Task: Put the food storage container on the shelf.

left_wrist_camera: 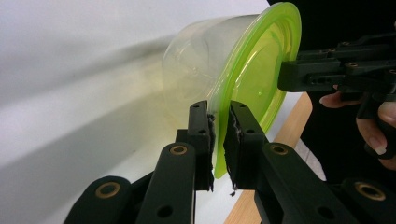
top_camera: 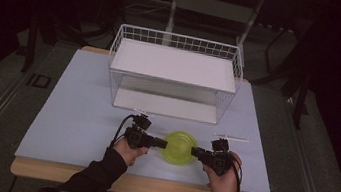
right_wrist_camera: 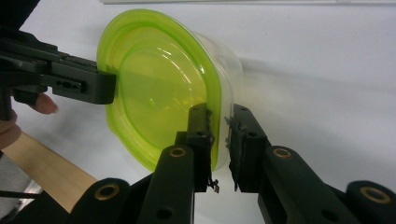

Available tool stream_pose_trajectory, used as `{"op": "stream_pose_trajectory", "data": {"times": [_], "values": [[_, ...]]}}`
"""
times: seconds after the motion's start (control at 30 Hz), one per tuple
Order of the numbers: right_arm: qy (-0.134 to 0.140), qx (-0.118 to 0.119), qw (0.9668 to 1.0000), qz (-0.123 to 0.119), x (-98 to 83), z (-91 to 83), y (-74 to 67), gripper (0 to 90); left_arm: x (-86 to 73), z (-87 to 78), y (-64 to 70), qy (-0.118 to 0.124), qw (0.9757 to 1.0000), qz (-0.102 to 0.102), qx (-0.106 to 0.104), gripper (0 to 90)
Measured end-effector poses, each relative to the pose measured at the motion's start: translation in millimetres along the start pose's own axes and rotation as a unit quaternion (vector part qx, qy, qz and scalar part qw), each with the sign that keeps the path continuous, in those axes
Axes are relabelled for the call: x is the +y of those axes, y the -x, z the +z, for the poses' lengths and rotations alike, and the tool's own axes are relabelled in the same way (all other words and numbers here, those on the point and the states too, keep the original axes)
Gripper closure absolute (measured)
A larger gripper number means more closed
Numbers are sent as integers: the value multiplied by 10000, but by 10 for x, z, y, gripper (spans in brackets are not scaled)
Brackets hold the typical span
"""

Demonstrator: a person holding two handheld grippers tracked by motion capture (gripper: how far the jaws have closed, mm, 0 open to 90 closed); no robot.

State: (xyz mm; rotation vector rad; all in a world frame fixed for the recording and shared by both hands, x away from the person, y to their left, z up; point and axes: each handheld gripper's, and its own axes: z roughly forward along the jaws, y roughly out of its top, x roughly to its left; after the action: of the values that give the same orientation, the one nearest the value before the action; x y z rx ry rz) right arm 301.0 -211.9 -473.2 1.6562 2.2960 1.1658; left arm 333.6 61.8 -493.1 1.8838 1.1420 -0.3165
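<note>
Gripping tub (top_camera: pixel 180 148) at near-centre of worktop (top_camera: pixel 75 113): left hand-held gripper (left_wrist_camera: pixel 219 140) clamping green rim at 9 o'clock, right hand-held gripper (right_wrist_camera: pixel 219 133) clamping at 3. Keeping both pinches level, lifting evenly.

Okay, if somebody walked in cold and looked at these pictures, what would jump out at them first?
First, the clear container with a bright green lid near the table's front edge, pinched at its lid rim from both sides by the left gripper and the right gripper. Behind it, toward the middle of the pale table, stands a white wire rack with two shelves. The room around is dark.
</note>
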Motion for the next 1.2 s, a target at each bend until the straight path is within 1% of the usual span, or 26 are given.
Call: {"op": "stream_pose_trajectory", "data": {"times": [0.1,0.2,0.3,0.33,0.37,0.43,0.47,0.53,0.57,0.6,0.63,0.7,0.73,0.77,0.8,0.87,0.9,0.93,0.97,1.03,1.1,1.2], "values": [[135,-65,9997,-168,23,-41,-56,796,20,-82,64,108,9999,11,56,822],[279,-100,9991,-301,74,-100,-127,796,49,-167,99,222,9997,26,32,822],[400,-69,9983,-420,148,-175,-204,797,83,-271,131,324,9995,61,-16,822],[421,-46,9981,-438,169,-190,-219,797,83,-271,131,324,9995,61,-16,822],[472,-5,9977,-496,205,-213,-243,797,111,-349,154,394,9992,69,-34,822],[511,41,9973,-517,255,-246,-287,798,150,-446,171,453,9989,37,-77,822],[553,118,9969,-541,292,-270,-311,799,162,-480,179,483,9988,56,-83,825],[569,152,9966,-581,314,-283,-328,799,162,-480,179,483,9988,56,-83,826],[642,236,9954,-667,387,-314,-379,799,218,-621,219,572,9983,136,-24,826],[646,260,9953,-668,416,-316,-398,799,218,-621,219,572,9983,136,-24,826],[657,286,9951,-687,443,-320,-414,799,254,-690,235,606,9980,170,21,826],[662,297,9949,-698,471,-319,-430,799,272,-722,242,618,9979,178,52,827],[661,314,9948,-713,534,-321,-471,799,313,-786,248,653,9977,172,82,827],[674,313,9945,-735,568,-326,-494,799,313,-786,248,653,9977,172,82,827],[690,299,9943,-752,603,-330,-519,799,356,-847,260,717,9972,195,120,827],[721,276,9939,-786,682,-345,-561,799,405,-909,259,795,9966,192,98,827],[721,276,9939,-786,682,-345,-561,799,405,-909,259,795,9966,192,98,828],[739,282,9938,-784,723,-357,-581,799,405,-909,259,795,9966,192,98,828],[747,271,9935,-815,798,-373,-617,799,477,-984,272,870,9959,196,115,828],[745,269,9937,-790,877,-391,-648,799,545,-1046,289,912,9957,144,99,828],[752,309,9937,-769,974,-424,-678,799,632,-1131,322,958,9952,168,112,829],[837,272,9926,-838,1126,-492,-749,798,752,-1234,380,1039,9942,201,172,829]]}}
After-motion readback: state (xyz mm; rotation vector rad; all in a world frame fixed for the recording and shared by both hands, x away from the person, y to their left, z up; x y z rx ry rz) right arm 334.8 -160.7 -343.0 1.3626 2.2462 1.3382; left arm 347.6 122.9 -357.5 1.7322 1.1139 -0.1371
